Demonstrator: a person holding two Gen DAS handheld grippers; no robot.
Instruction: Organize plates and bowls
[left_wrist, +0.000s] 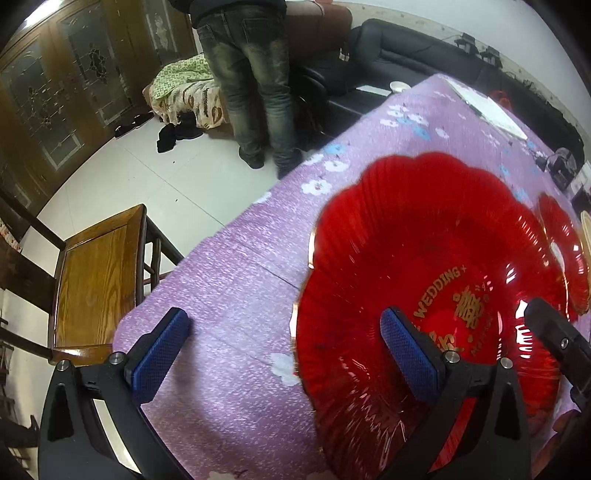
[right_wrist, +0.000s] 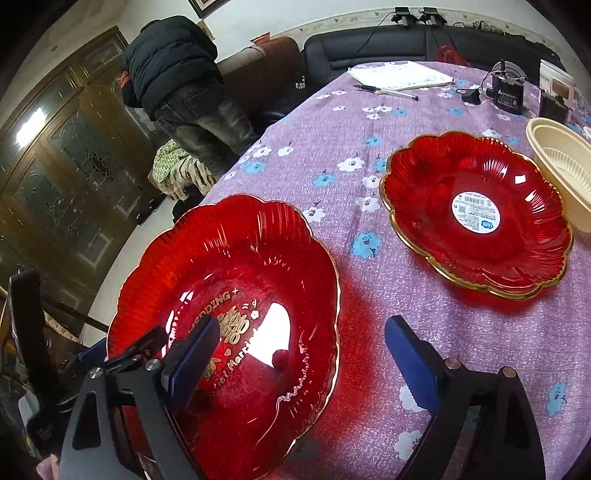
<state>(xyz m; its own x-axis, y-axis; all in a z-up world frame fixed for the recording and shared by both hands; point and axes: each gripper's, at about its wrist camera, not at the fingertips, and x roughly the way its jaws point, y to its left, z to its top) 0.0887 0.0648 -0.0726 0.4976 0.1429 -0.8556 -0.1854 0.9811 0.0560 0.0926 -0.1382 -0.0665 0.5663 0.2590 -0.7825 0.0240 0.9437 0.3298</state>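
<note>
The wedding plate (right_wrist: 229, 314) lay at lower left of the right wrist view, its near rim between the spread fingers of the right gripper (right_wrist: 299, 354). The left gripper (left_wrist: 284, 347), also spread, probably straddled the opposite rim; the second plate (right_wrist: 476, 214) sat upper right.

White tiled floor (left_wrist: 140, 173), dark wooden cabinet (left_wrist: 55, 92), black sofa (left_wrist: 406, 48).

Across my table (right_wrist: 332, 155), covered in purple flowered cloth, lie a paper pad (right_wrist: 400, 75) and pen (right_wrist: 397, 92). Beyond, someone in jeans (left_wrist: 255, 81) stands near a wooden chair (left_wrist: 96, 280) and black sofa (right_wrist: 388, 44).
</note>
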